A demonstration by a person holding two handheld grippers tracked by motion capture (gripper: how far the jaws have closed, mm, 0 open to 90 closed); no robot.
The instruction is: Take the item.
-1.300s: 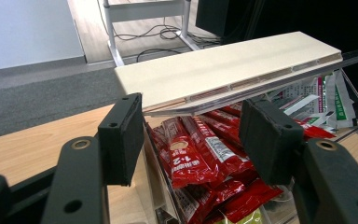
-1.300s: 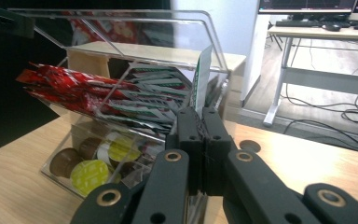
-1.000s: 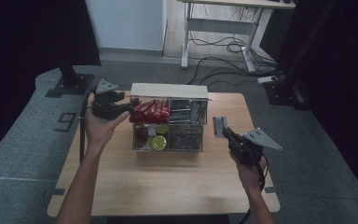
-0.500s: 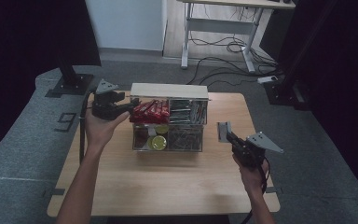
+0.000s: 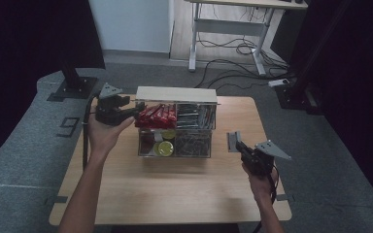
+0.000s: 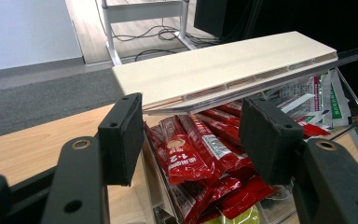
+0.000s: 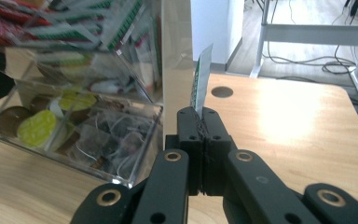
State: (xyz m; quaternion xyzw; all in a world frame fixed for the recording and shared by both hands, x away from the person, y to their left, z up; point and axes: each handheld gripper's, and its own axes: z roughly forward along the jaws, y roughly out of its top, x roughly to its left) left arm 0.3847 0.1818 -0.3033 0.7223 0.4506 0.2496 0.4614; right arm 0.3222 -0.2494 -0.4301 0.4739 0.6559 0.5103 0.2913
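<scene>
A person stands at a wooden table (image 5: 126, 194) w/ a clear plastic organizer box (image 5: 175, 133) near the middle, its pale lid (image 5: 176, 94) raised at the back edge. The left gripper (image 5: 135, 109) sits at the box's left side, up by the rear compartment; in the left gripper view its two jaws stand wide apart w/ nothing between the pads, pointing at a stack of red packets (image 6: 200, 154) under the tilted lid (image 6: 223, 65). Those red packets (image 5: 156, 115) fill the rear-left compartment; the one next to it holds white-and-green sachets (image 5: 196, 115). The front row has round capsules (image 5: 165, 148), yellow-green and brown, on the left, and tea bags (image 5: 194, 144) on the right, as far as I can tell thru the plastic. The right gripper (image 5: 236, 143) is off to the right of the box, just beside its front-right corner but apart from it, held above the tabletop. Its jaws are pressed together on a thin sachet (image 7: 200, 79), white w/ green print, which stands upright, edge-on, out of the pads. From above the same sachet (image 5: 233, 141) reads as a small grey-white flat piece at the gripper's tip. In the right gripper view the box (image 7: 84, 121) lies to the left of the sachet, capsules (image 7: 36, 127) and tea bags (image 7: 107, 135) visible thru its wall.
</scene>
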